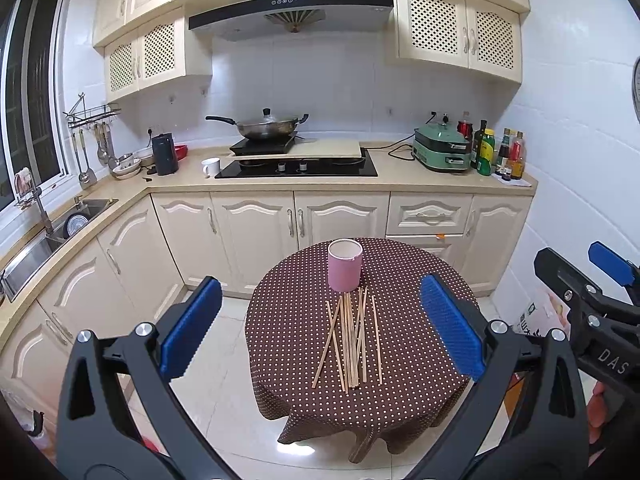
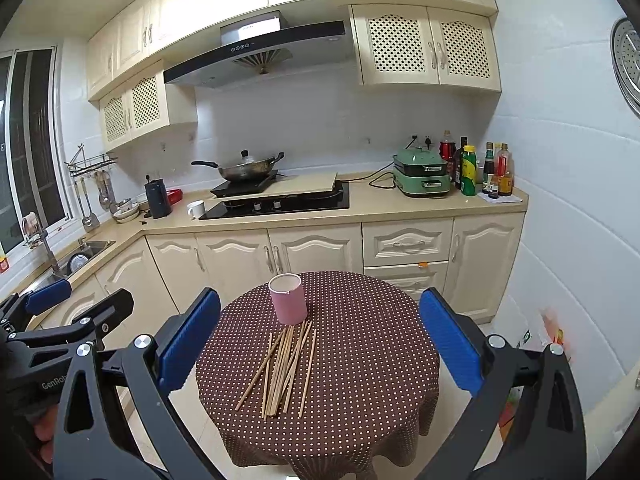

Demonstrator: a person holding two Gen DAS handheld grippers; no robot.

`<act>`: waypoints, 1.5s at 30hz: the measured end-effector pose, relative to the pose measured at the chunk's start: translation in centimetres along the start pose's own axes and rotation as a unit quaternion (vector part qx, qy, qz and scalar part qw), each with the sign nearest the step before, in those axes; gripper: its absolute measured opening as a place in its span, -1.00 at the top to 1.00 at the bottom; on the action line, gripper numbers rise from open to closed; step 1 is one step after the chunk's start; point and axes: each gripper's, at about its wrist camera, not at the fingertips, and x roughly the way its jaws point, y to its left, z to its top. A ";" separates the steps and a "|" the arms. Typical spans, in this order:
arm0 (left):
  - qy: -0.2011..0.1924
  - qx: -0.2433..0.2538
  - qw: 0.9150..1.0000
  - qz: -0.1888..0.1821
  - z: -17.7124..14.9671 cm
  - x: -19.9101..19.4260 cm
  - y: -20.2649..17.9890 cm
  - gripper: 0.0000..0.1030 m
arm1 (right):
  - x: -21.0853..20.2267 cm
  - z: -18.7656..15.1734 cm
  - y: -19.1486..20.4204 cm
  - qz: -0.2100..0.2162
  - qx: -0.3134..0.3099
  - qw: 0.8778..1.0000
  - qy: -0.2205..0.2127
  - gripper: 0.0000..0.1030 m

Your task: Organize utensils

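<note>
Several wooden chopsticks [image 1: 352,340] [image 2: 284,364] lie loose in a fan on a small round table [image 1: 416,280] [image 2: 372,328] with a brown polka-dot cloth. Behind them stands a pink cylindrical holder [image 1: 345,266] [image 2: 288,299], upright and seemingly empty. My left gripper [image 1: 320,328] hangs open in front of the table, well short of the chopsticks, with nothing between its blue pads. My right gripper [image 2: 320,340] is open too, at about the same distance. Each gripper shows at the edge of the other's view: the right gripper [image 1: 592,280] and the left gripper [image 2: 76,304].
An L-shaped kitchen counter [image 1: 400,168] runs behind the table, with a hob [image 1: 296,168], a wok [image 1: 268,126], a white mug [image 1: 211,167], a green cooker [image 1: 442,148] and bottles [image 1: 500,152]. A sink [image 1: 60,228] lies at the left. Pale tiled floor [image 1: 224,392] surrounds the table.
</note>
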 end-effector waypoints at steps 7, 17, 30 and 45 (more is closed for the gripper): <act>0.001 -0.001 1.000 0.000 -0.2 -0.2 -0.2 -0.89 | 0.0 -0.1 -0.2 0.003 0.000 1.000 0.006 -0.86; 0.004 0.001 1.000 0.001 -0.2 -0.1 -0.8 -0.89 | -0.1 -0.4 0.0 0.006 0.003 1.000 0.003 -0.86; 0.003 0.001 1.000 0.000 0.0 0.3 -0.9 -0.89 | 0.2 -0.4 -0.4 0.002 0.009 1.000 0.002 -0.86; -0.004 -0.001 1.000 0.003 0.7 1.7 -1.3 -0.89 | 1.7 0.3 -0.8 0.005 0.007 1.000 -0.002 -0.86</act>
